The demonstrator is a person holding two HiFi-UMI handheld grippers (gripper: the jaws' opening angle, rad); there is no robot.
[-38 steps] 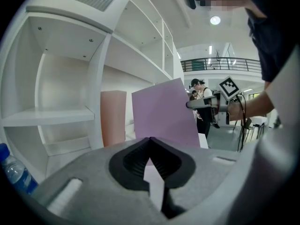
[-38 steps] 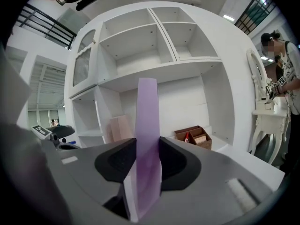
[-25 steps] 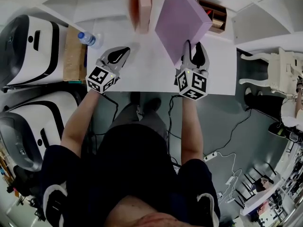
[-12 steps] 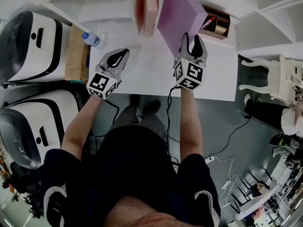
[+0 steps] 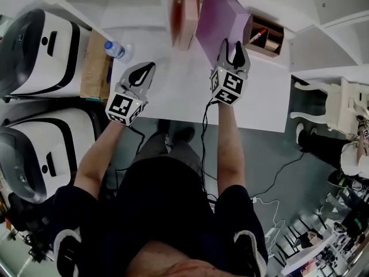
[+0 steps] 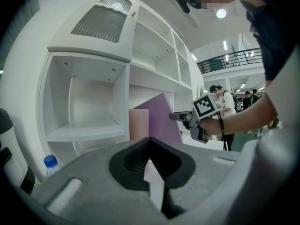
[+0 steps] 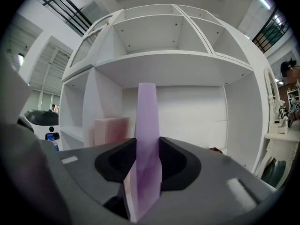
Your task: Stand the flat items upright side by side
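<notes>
A flat purple box [image 5: 221, 15] stands almost upright on its edge, leaning a little to the right. My right gripper [image 5: 232, 52] is shut on its near edge, and in the right gripper view the purple box [image 7: 146, 121] rises between the pads. Just left of it a pink flat box [image 5: 185, 9] stands upright inside the white shelf; it also shows as the pink box [image 7: 111, 131] in the right gripper view. My left gripper [image 5: 142, 74] hovers over the white table [image 5: 179, 91], shut and empty, to the left of both boxes. In the left gripper view the left gripper [image 6: 151, 146] faces the pink box [image 6: 139, 124] and the purple box [image 6: 163, 117].
A water bottle [image 5: 116, 49] and a cardboard box [image 5: 95, 66] sit at the table's left end. A wooden organiser [image 5: 267, 36] stands right of the purple box. White shelf compartments [image 7: 183, 102] rise behind the table. Two white machines [image 5: 34, 56] stand to the left.
My right gripper has carried the purple box away from me toward the shelf and slightly left, closer to the pink box and more upright. The left gripper has shifted only slightly.
</notes>
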